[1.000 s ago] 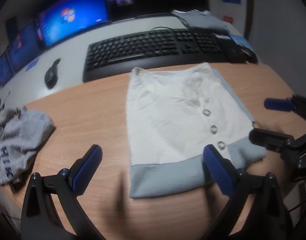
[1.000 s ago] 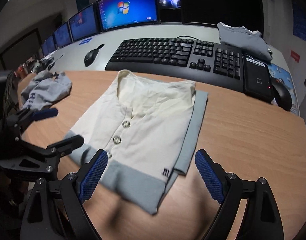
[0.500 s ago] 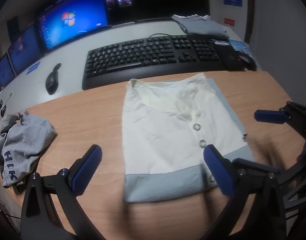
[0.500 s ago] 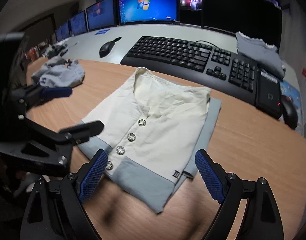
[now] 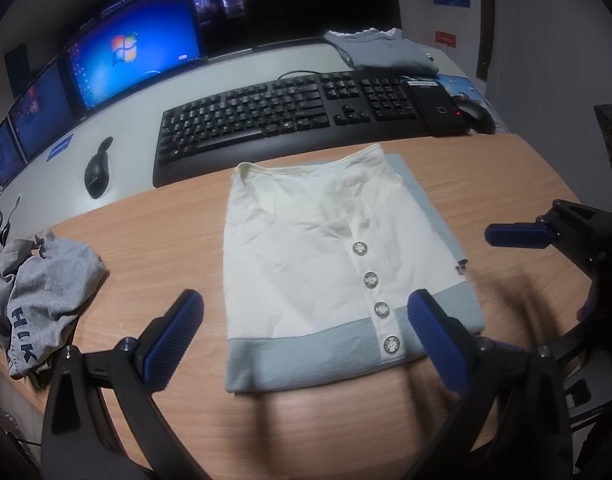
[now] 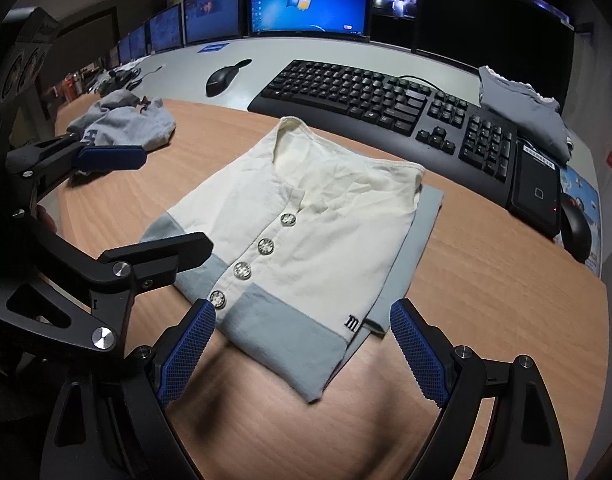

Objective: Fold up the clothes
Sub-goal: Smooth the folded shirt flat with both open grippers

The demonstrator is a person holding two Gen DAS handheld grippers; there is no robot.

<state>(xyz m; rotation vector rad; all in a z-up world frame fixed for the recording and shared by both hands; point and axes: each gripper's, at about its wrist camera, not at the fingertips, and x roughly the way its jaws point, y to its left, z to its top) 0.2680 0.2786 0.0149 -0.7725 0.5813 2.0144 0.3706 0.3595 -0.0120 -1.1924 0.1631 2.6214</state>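
Note:
A folded cream shirt [image 5: 306, 248] [image 6: 326, 232] with a light-blue hem band and several buttons lies flat on the wooden table [image 5: 153, 248] [image 6: 486, 280]. A blue-grey layer peeks out along its right side. My left gripper [image 5: 306, 332] hovers open over the shirt's near hem, its pads clear of the cloth. In the right wrist view the left gripper [image 6: 153, 204] stands at the left, over the hem's corner. My right gripper [image 6: 306, 344] is open above the near right corner with nothing between its fingers. The left wrist view shows the right gripper [image 5: 506, 292] at the right edge.
A crumpled grey garment [image 5: 41, 292] [image 6: 125, 120] lies at the table's left. Behind the shirt sit a black keyboard [image 5: 285, 116] [image 6: 386, 104], two mice [image 5: 95, 172] [image 6: 578, 228], a folded grey-blue garment [image 5: 382, 52] [image 6: 522, 108] and lit monitors [image 5: 137, 60].
Both grippers have drawn back and up from the shirt, so it looks smaller and farther. The right gripper has rolled a little. The shirt lies as before.

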